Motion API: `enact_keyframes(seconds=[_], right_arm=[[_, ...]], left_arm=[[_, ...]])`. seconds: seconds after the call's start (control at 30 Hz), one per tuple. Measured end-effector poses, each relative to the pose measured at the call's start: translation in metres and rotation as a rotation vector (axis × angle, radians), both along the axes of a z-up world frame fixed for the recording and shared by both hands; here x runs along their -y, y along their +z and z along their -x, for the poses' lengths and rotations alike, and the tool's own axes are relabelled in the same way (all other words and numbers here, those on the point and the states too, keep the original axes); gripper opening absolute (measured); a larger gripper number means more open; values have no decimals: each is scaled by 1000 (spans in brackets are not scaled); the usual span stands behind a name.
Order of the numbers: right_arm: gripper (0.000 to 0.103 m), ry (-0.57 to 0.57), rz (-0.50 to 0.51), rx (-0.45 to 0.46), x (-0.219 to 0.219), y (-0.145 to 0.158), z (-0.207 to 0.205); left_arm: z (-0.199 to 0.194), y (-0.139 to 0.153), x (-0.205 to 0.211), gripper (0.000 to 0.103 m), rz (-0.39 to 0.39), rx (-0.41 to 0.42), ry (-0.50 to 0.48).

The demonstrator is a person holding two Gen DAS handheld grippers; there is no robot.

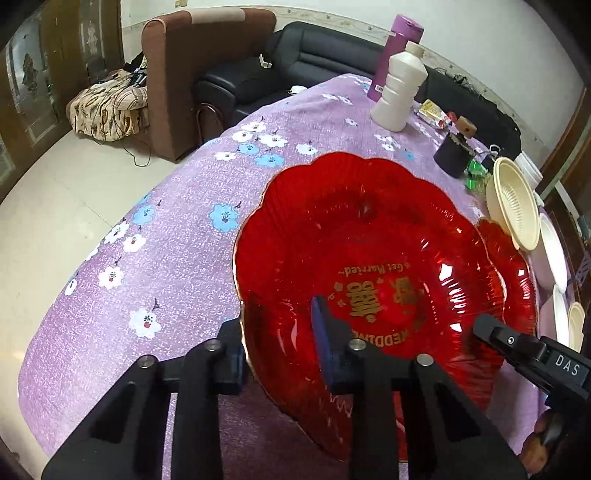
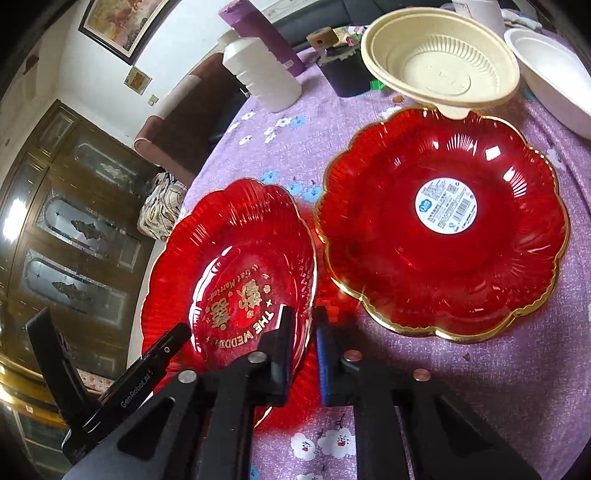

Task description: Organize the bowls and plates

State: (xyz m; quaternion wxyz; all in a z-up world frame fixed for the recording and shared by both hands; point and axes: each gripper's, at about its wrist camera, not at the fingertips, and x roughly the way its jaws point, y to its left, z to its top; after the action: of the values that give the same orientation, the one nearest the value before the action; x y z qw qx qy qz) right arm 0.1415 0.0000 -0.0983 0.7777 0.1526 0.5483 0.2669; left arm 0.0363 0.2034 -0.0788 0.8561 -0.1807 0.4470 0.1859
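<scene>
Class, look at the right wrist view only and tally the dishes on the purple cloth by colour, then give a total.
red plates: 2
beige bowl: 1
white bowl: 1
Total: 4

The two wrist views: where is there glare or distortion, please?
Left wrist view: the fisheye bends the table edge; small glints on the red plate. Right wrist view: white glare on the second red plate and the cabinet glass; the picture frame leans.
</scene>
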Motion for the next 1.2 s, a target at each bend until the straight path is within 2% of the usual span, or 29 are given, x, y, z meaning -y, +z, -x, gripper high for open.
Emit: enact_keyframes(seconds=[0.23, 0.8, 1.2], right_arm=[[9, 15, 22, 46, -1, 10, 13], [9, 15, 0, 208, 28, 65, 60], [9, -2, -14, 269, 41, 91, 74]], left_arm=[[9, 7, 4, 19, -39, 0, 28], [39, 53, 23, 18, -92, 117, 33], [50, 71, 34, 18, -125, 167, 16]])
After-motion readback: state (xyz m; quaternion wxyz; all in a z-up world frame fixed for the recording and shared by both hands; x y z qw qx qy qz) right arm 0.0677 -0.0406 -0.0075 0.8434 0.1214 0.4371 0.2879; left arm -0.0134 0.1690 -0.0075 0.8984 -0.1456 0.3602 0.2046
